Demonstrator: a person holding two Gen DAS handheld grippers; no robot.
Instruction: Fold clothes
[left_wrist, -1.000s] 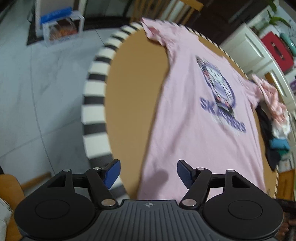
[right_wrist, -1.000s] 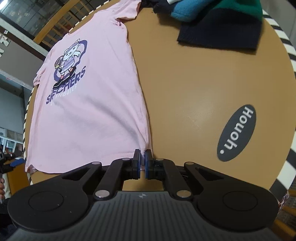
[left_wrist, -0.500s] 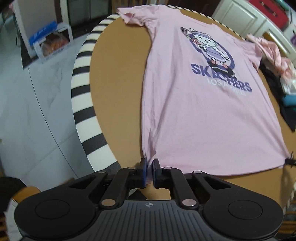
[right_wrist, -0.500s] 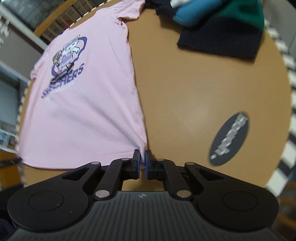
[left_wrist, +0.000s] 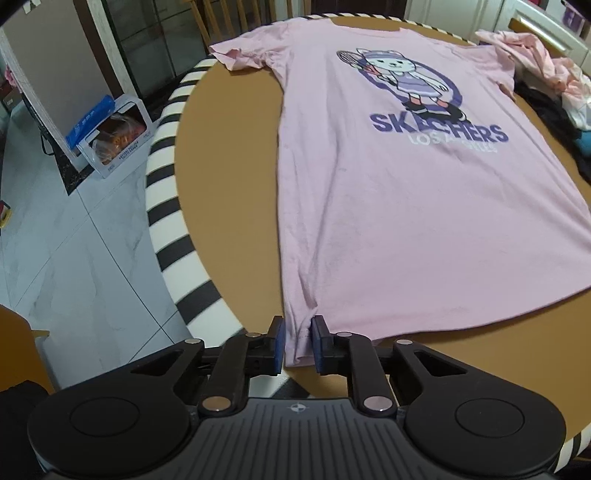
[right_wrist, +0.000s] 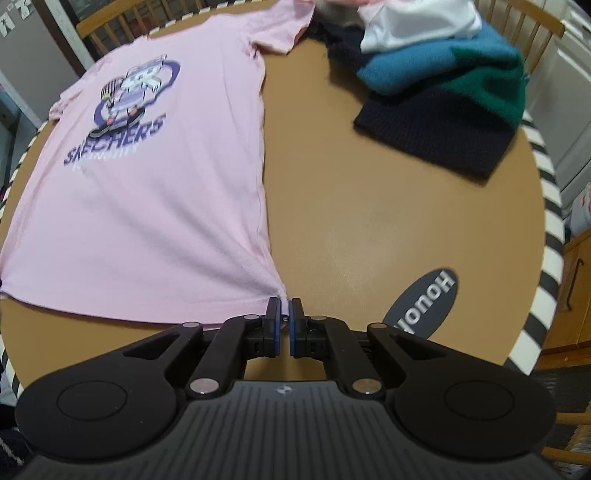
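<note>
A pink T-shirt (left_wrist: 406, 221) with a purple cartoon print lies flat, face up, on the round brown table (left_wrist: 229, 184). My left gripper (left_wrist: 297, 345) is at the shirt's near left hem corner. Its jaws are opening, with the corner lying between the blue pads and a narrow gap showing. In the right wrist view the same shirt (right_wrist: 147, 203) stretches away to the left. My right gripper (right_wrist: 283, 325) is shut on its near right hem corner, and the cloth is pulled into small creases towards the pads.
A pile of clothes (right_wrist: 443, 92) in teal, green, navy and white sits at the far right of the table, with a pink garment (left_wrist: 535, 66) behind. A black oval label (right_wrist: 421, 306) marks the tabletop. The table has a black-and-white striped rim (left_wrist: 162, 206). A box (left_wrist: 110, 136) stands on the floor.
My left gripper moved onto the shirt's left hem corner, closed on it, then parted slightly. The right gripper stayed shut on its corner and rolled a little.
</note>
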